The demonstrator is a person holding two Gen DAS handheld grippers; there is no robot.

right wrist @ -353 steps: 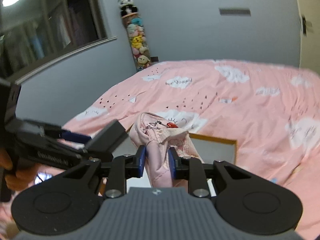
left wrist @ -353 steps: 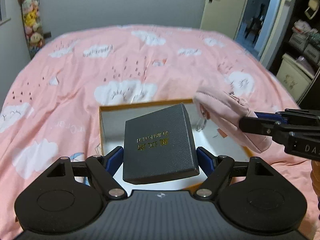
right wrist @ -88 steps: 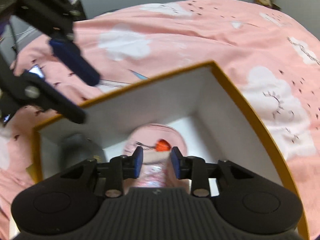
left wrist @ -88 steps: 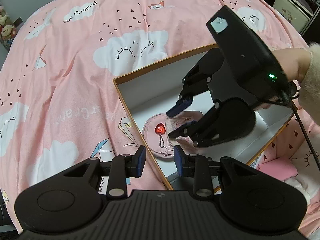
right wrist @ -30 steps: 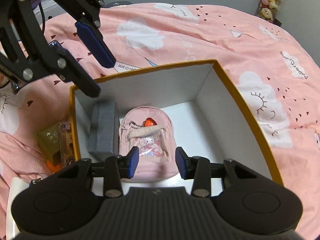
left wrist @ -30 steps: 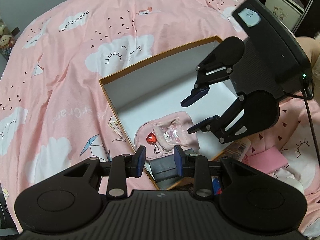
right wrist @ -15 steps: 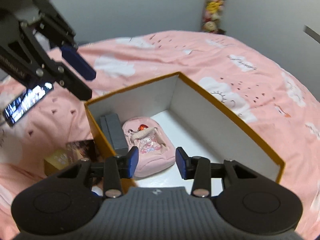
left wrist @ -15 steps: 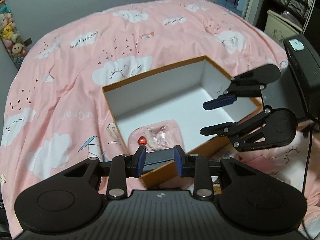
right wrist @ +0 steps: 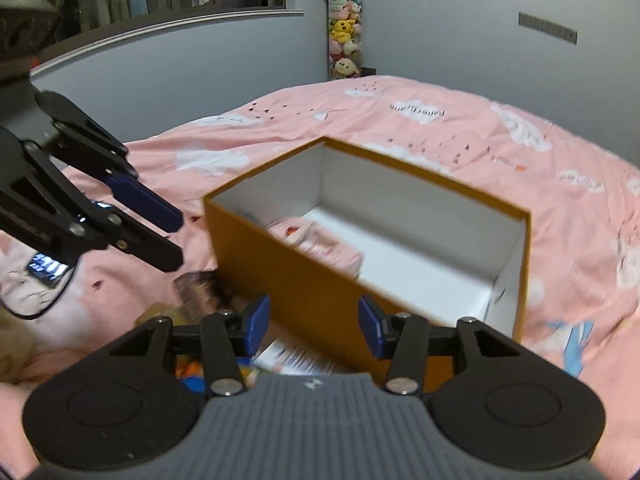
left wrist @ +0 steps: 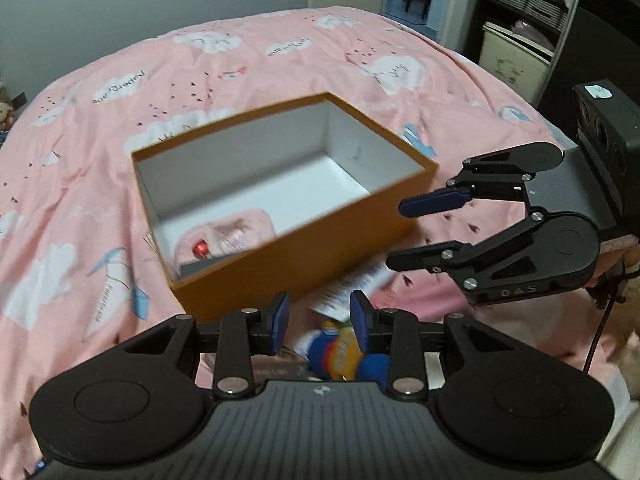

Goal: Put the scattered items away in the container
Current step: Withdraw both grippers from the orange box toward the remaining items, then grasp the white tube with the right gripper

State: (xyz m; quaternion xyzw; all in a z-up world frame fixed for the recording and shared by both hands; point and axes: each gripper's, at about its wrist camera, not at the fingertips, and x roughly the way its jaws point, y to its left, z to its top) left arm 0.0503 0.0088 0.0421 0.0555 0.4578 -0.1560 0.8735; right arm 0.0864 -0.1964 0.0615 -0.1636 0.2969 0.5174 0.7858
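Observation:
An orange box (left wrist: 328, 236) with a white inside stands on the pink bed; it also shows in the right wrist view (right wrist: 320, 280). A pink mini backpack (left wrist: 228, 236) and a dark grey box (left wrist: 200, 267) lie inside it at the near left end; the backpack shows in the right wrist view (right wrist: 320, 246). My left gripper (left wrist: 319, 322) is open and empty, above a blue and yellow item (left wrist: 340, 354) beside the box. My right gripper (right wrist: 314, 324) is open and empty, at the box's near side; it also shows in the left wrist view (left wrist: 416, 232).
Loose items lie on the bed by the box's near side: a white printed packet (left wrist: 352, 292), also in the right wrist view (right wrist: 296, 360), and a dark booklet (right wrist: 200, 292). A shelf unit (left wrist: 520, 20) stands at the right. Plush toys (right wrist: 344, 40) hang in the far corner.
Both grippers have pulled back and up from the box, and the right jaws have opened wider. The scattered items beside the box have come into view under the left gripper.

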